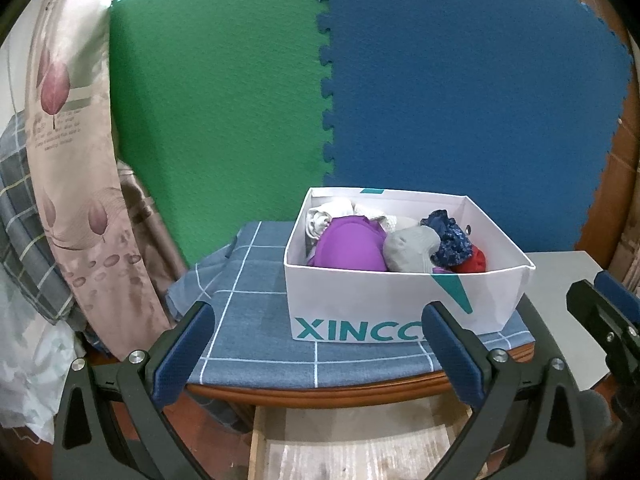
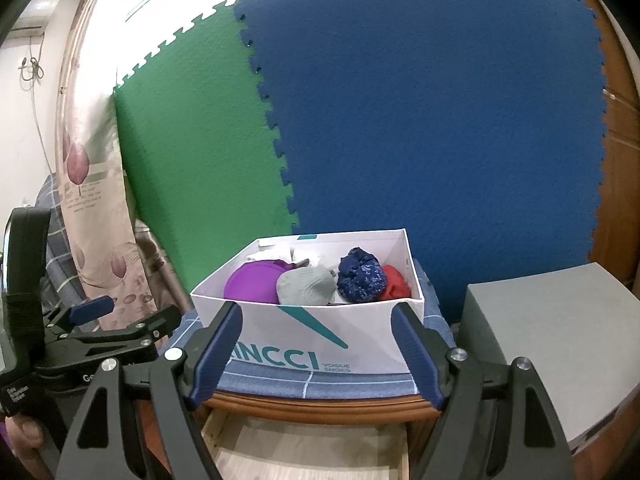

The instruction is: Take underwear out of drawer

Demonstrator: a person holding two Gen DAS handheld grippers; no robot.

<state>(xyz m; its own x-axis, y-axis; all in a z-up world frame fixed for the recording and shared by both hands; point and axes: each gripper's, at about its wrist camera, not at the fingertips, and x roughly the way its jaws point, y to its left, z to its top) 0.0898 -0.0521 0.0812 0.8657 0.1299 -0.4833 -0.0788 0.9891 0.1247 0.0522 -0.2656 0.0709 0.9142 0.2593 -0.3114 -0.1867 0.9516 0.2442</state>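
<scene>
A white shoe box point(image 1: 372, 292) point(image 2: 320, 344) stands on a blue checked cloth on a wooden nightstand. It holds rolled underwear: purple point(image 1: 352, 246) point(image 2: 250, 284), grey point(image 1: 412, 250) point(image 2: 306, 288), dark blue patterned point(image 1: 452, 238) point(image 2: 362, 278), red point(image 1: 474, 260) point(image 2: 396, 286) and white pieces. An open wooden drawer point(image 1: 352, 452) point(image 2: 304, 452) shows below, its visible floor bare. My left gripper point(image 1: 320, 344) is open and empty in front of the box. My right gripper point(image 2: 320, 352) is open and empty, also in front of the box.
Green point(image 1: 216, 100) and blue point(image 1: 472, 92) foam mats stand behind the nightstand. A floral curtain point(image 1: 72, 160) hangs at the left. A grey box point(image 2: 560, 344) sits at the right. The left gripper shows in the right wrist view point(image 2: 112, 320).
</scene>
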